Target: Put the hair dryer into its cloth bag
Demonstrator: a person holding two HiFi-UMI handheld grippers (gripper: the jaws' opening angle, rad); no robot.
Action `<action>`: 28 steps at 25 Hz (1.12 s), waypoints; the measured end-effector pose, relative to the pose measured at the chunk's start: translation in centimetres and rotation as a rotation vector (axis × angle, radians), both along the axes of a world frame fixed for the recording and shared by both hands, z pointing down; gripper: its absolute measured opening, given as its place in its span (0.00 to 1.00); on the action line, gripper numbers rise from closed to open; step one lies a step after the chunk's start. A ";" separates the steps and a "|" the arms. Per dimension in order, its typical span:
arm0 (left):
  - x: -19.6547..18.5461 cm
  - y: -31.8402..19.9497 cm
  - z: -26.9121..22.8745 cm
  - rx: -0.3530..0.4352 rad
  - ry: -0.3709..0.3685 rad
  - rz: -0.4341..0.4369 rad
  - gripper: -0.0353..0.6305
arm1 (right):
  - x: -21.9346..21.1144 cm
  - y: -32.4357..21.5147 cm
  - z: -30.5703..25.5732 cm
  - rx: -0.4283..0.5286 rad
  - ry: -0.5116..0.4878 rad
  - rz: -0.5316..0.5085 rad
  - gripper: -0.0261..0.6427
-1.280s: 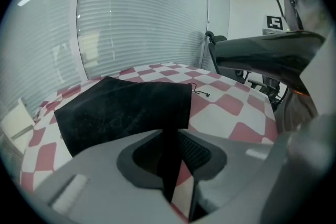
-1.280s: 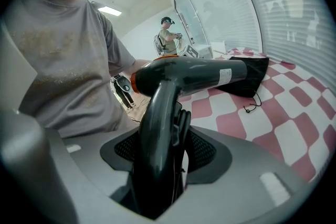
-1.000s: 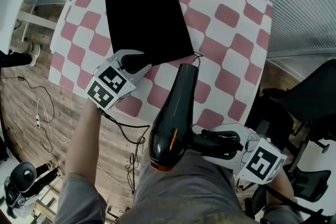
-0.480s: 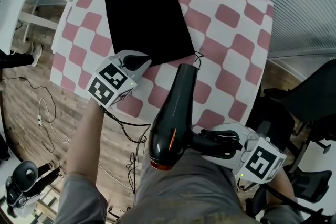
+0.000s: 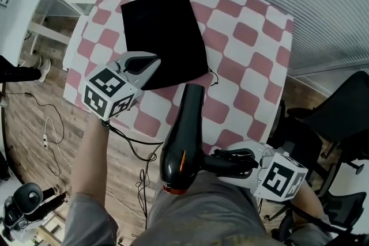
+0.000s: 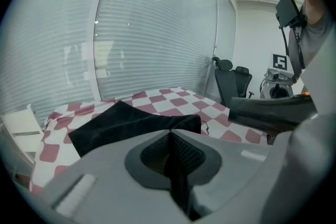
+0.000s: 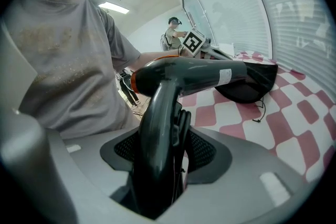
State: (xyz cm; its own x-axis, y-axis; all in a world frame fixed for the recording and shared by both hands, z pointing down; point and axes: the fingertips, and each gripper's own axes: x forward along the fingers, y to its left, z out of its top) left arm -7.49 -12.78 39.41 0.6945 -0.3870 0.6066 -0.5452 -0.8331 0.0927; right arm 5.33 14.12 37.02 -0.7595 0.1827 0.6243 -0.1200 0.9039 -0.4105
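Head view: the hair dryer [image 5: 183, 135] is outside the cloth bag [image 5: 164, 31], nozzle just beside the left gripper [image 5: 151, 61]. Left gripper view: jaws pinch the cloth bag's near edge. Right gripper view: the right gripper [image 7: 173, 128] clamps the handle; insertion, I judge, remains.

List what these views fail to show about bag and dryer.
- Mouth of the cloth bag, open or closed: featureless black in the head view, partly under the left gripper; that gripper's body blocks it in the left gripper view.
- Handle end of the hair dryer: buried in the right gripper, both views.
- Print on the dryer's label: too small, right gripper view.
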 end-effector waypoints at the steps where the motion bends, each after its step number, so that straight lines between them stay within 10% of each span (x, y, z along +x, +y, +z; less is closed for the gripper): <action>1: 0.0 -0.4 -0.8 0.009 0.012 -0.005 0.06 | -0.3 -0.2 -0.2 0.005 -0.004 -0.009 0.43; 28: -1.4 -1.5 -7.1 0.044 0.171 0.077 0.06 | -5.3 -7.5 1.3 -0.136 -0.026 -0.123 0.43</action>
